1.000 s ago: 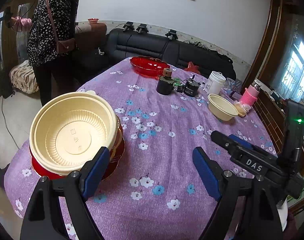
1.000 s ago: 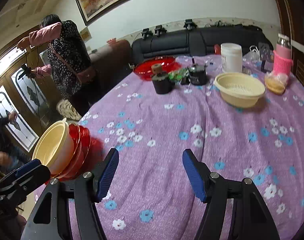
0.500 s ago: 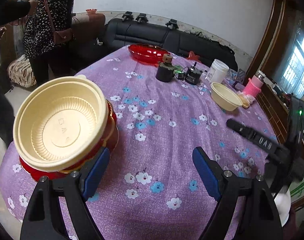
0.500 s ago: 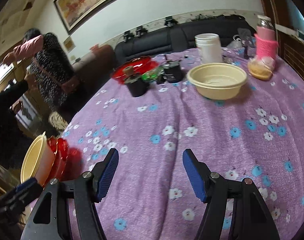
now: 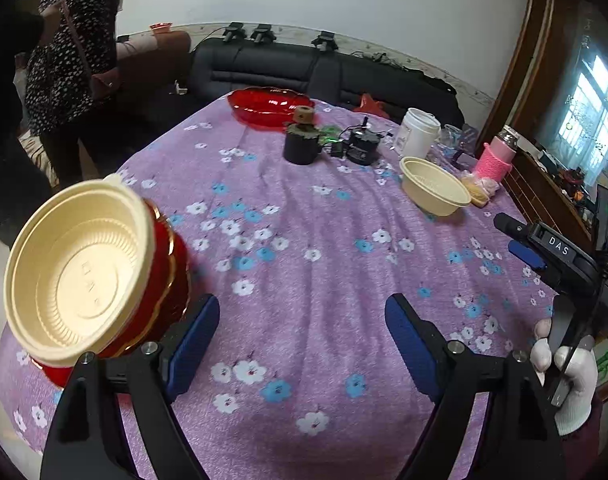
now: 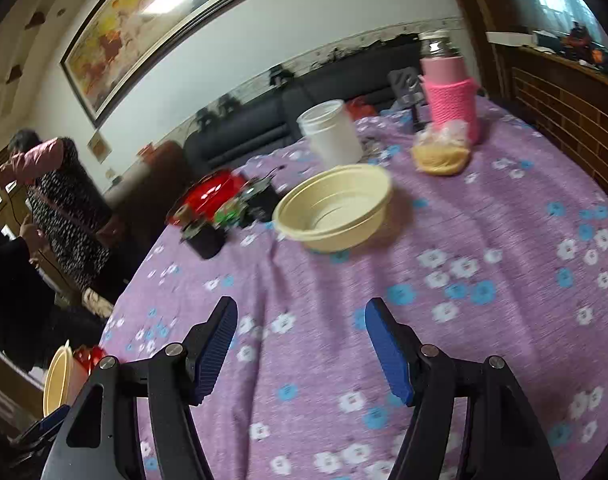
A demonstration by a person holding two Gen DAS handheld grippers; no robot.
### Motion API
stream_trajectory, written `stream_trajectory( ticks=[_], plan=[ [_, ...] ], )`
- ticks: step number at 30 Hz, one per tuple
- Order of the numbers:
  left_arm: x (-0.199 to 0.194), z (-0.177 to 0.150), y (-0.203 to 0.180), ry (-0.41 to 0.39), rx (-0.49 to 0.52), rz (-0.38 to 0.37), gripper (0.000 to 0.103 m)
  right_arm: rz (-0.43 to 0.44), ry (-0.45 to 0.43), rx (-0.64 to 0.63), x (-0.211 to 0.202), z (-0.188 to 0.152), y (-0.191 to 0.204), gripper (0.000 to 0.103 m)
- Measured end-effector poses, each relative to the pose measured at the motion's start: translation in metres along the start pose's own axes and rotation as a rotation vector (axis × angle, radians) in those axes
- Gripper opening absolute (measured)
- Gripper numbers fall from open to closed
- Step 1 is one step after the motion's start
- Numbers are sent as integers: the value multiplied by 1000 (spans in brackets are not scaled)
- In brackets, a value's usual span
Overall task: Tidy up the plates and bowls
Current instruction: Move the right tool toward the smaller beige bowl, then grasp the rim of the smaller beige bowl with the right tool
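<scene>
Right, two cream bowls are in play. One cream bowl (image 5: pixel 78 276) sits tilted on top of a stack of red bowls (image 5: pixel 166 280) with gold rims, at the near left edge of the surface (image 5: pixel 304 280), which wears a purple cloth scattered with white and blue flowers. It is a shallow, ribbed plastic bowl with a flat round base and a wide lip. The left gripper (image 5: pixel 302 340) hangs just beside that stack, jaws spread wide with nothing between them but cloth; its left pad is close to the red bowls, though contact is hard to call.

Over on the far side, the second cream bowl (image 6: pixel 334 212) stands upright and alone, same pale plastic, same ribbing inside. The right gripper (image 6: pixel 300 344) points toward it from well back, jaws apart and empty. Behind that bowl stand a white jar (image 6: pixel 332 132) and a pink bottle (image 6: pixel 450 96) in a knitted sleeve. A red plate (image 5: pixel 270 106) lies at the far edge.
</scene>
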State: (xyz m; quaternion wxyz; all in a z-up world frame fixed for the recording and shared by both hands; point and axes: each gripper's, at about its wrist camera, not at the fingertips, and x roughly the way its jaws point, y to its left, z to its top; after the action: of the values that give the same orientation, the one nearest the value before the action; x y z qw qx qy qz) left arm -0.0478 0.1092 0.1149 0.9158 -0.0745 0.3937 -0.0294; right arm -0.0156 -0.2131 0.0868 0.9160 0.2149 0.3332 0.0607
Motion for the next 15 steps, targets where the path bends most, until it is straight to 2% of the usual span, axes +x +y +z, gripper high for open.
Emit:
stream_trajectory(
  ticks=[5, 9, 12, 15],
  plan=[
    [2, 2, -7, 6, 1, -16, 84, -47, -43, 41, -5, 22, -24, 71],
    [9, 2, -6, 35, -10, -36, 84, -65, -59, 128, 5, 43, -52, 71],
    [9, 6, -3, 37, -21, -42, 84, -73, -47, 170, 20, 54, -67, 71],
    [9, 11, -3, 32, -19, -32, 84, -91, 0, 158, 45, 70, -70, 71]
  ],
)
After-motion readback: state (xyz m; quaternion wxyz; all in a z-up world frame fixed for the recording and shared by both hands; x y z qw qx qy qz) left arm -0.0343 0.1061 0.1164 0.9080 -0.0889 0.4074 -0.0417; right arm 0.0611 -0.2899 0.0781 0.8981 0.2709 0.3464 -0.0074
